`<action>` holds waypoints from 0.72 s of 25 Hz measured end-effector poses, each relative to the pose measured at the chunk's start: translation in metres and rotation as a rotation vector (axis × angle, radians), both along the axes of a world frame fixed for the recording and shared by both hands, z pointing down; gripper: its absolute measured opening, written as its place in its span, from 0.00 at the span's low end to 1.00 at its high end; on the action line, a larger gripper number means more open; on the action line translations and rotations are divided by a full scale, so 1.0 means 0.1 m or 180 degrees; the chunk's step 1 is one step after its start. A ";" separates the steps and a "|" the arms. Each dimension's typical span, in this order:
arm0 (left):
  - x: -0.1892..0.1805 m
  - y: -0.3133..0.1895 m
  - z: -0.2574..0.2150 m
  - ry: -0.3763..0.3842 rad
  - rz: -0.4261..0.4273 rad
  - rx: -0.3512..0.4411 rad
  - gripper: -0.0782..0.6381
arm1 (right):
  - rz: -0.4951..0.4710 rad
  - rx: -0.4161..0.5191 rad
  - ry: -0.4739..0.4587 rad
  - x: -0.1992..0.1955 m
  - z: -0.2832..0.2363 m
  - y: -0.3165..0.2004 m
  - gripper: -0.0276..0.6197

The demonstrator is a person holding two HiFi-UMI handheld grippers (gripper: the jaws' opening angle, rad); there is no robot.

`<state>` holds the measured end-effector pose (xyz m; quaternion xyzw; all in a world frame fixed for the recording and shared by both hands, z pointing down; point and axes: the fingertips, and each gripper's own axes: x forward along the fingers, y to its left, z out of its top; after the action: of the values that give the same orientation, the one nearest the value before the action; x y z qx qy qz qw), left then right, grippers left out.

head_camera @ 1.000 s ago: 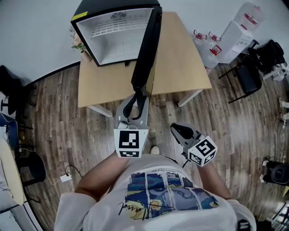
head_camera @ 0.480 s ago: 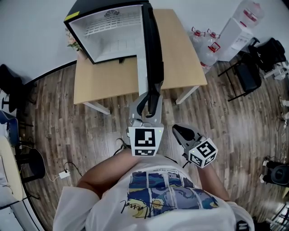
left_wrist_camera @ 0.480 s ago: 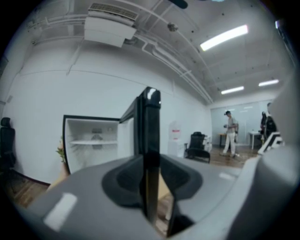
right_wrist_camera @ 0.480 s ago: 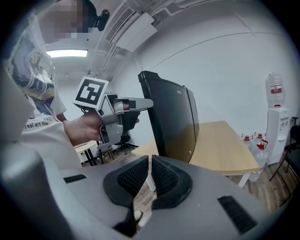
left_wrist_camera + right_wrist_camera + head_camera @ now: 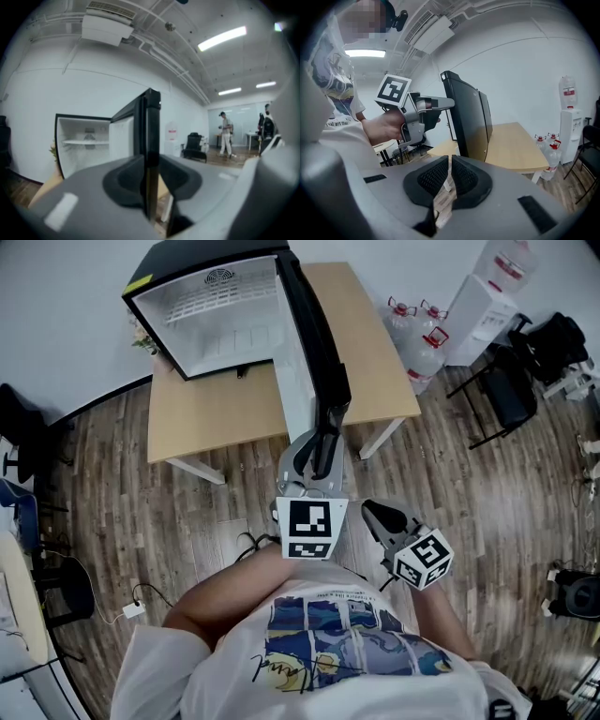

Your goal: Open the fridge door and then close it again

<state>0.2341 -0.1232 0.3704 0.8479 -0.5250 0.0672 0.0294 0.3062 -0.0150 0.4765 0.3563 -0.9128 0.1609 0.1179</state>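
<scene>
- The room has a grey-brown wood-plank floor and white walls, with a white water dispenser off to one side.
- A light wooden rectangular table stands by the wall and carries the fridge at its back corner.
- The black compact fridge has a white, empty-looking inside and stands wide open.
- Its flat black door swings out over the table's front edge, and its free edge points toward the person.
- The door looks rigid and fairly light and should swing freely on its hinge. Its smooth panel may slip, so I judge the free edge, farthest from the hinge, the best place to hold.
- The left gripper is at that free edge. Its own view shows the jaws closing, with the door's thin edge between the pads and pressed by them.
- The right gripper hangs near the person's body, apart from the fridge. Its jaws are nearly together, with nothing between them.
</scene>
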 end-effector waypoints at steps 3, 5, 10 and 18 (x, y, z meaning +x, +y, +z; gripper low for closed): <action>-0.01 0.01 0.00 0.0001 -0.0020 0.0005 0.26 | 0.0016 0.0016 0.0000 0.03 -0.02 0.02 0.09; -0.01 0.02 -0.01 0.0000 -0.0029 0.0011 0.26 | 0.0026 0.0027 0.0000 0.06 -0.03 0.03 0.09; 0.02 0.01 -0.01 -0.0016 -0.0026 0.0024 0.26 | 0.0034 0.0043 -0.0005 0.09 -0.04 0.02 0.09; 0.04 0.01 -0.01 -0.0019 -0.0009 0.0028 0.26 | 0.0054 0.0027 -0.0019 0.09 -0.03 0.01 0.09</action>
<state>0.2376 -0.1222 0.3694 0.8471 -0.5266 0.0674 0.0243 0.3156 -0.0144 0.4737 0.3640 -0.9108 0.1591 0.1123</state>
